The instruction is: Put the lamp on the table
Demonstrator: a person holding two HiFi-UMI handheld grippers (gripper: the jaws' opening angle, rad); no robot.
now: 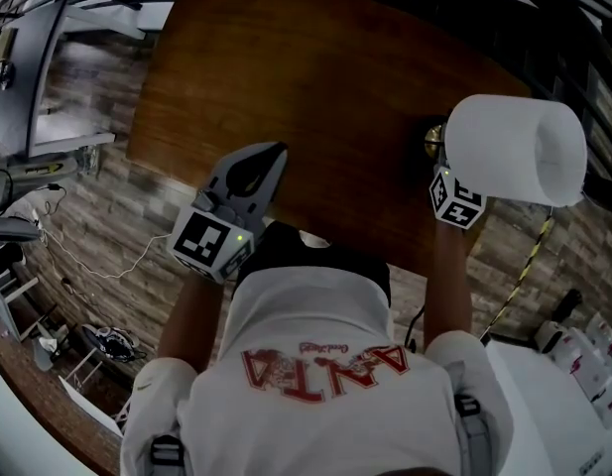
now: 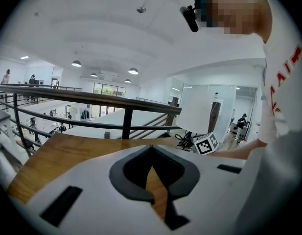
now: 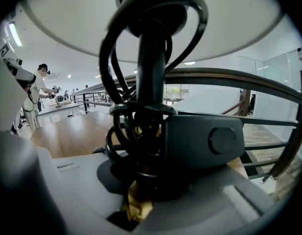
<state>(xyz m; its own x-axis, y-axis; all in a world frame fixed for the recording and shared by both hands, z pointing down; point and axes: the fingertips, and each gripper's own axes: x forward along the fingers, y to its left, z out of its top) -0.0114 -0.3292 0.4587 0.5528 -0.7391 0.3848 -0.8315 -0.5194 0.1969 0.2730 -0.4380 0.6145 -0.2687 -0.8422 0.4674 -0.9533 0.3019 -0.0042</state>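
Note:
The lamp has a white shade (image 1: 514, 149) and a dark stem (image 3: 151, 58) wrapped in loops of black cable. My right gripper (image 1: 439, 162) is shut on the stem low down, at the right edge of the brown wooden table (image 1: 315, 77). From the left gripper view the lamp (image 2: 202, 114) stands upright behind the right gripper's marker cube (image 2: 207, 143). I cannot tell whether its foot touches the tabletop. My left gripper (image 1: 271, 157) hovers over the table's near edge, shut, with nothing in it.
A dark metal railing (image 2: 92, 98) runs along the table's far side and curves close past the lamp (image 3: 268, 82). Plank flooring (image 1: 107, 216) with a loose white cable lies left of the table. A yellow-black strip (image 1: 529, 256) and white furniture (image 1: 573, 385) sit at lower right.

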